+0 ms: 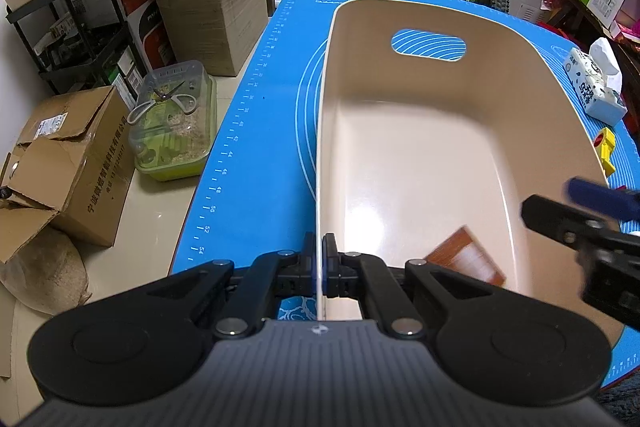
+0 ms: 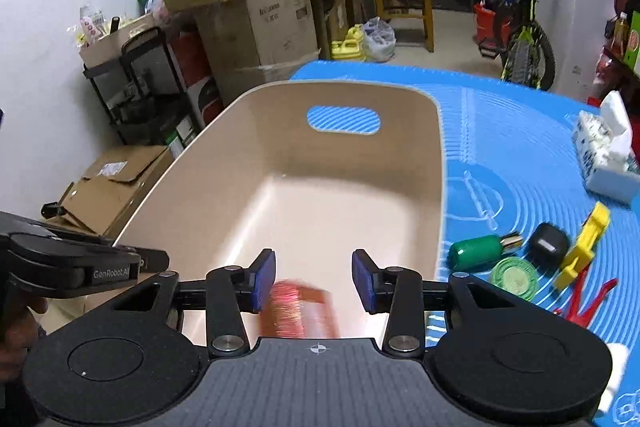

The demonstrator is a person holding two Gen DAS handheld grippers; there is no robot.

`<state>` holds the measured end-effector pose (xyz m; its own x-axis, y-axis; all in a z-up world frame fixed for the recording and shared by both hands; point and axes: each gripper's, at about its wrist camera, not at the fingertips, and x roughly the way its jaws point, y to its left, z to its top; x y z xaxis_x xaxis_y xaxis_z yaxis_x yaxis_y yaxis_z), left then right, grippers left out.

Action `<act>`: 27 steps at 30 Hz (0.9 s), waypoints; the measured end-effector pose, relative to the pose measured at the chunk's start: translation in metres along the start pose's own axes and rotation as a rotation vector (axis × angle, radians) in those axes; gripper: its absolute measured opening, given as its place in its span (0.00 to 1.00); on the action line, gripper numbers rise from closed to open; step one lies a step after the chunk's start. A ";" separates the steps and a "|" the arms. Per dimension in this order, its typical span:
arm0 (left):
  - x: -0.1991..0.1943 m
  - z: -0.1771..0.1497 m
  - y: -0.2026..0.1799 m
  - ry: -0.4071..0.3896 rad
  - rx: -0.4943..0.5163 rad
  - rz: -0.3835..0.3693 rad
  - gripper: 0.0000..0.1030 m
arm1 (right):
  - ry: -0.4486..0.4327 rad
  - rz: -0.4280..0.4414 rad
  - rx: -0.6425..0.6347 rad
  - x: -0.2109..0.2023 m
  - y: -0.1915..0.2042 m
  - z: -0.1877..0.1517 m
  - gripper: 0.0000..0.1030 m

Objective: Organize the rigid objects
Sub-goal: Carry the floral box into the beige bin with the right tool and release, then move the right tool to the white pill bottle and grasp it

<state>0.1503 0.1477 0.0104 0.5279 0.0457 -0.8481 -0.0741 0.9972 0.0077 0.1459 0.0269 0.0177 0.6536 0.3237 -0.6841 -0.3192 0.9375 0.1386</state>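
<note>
A beige plastic basin (image 1: 440, 147) with a handle slot stands on the blue mat (image 1: 256, 131). My left gripper (image 1: 322, 247) is shut on the basin's near left rim, one pad on each side of the wall. My right gripper (image 2: 314, 275) hangs open over the near end of the basin (image 2: 320, 187). A red-brown box (image 2: 298, 311), blurred, sits below its pads inside the basin and is not pressed by either pad. From the left wrist view the same box (image 1: 468, 259) lies tilted on the basin floor, and the right gripper (image 1: 580, 219) comes in from the right.
On the mat right of the basin lie a green cylinder (image 2: 478, 251), a green round lid (image 2: 514, 277), a black case (image 2: 548, 245), a yellow piece (image 2: 584, 243), a red tool (image 2: 588, 303) and a tissue pack (image 2: 608, 155). Cardboard boxes and a bicycle stand on the floor around the table.
</note>
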 end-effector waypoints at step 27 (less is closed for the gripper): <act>-0.001 0.000 -0.002 0.003 -0.003 0.010 0.04 | -0.053 -0.283 0.187 -0.083 -0.132 -0.030 0.85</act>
<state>0.1497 0.1458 0.0109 0.5242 0.0556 -0.8498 -0.0818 0.9965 0.0147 0.1133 -0.1279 0.0348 0.7344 0.0490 -0.6769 0.0081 0.9967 0.0809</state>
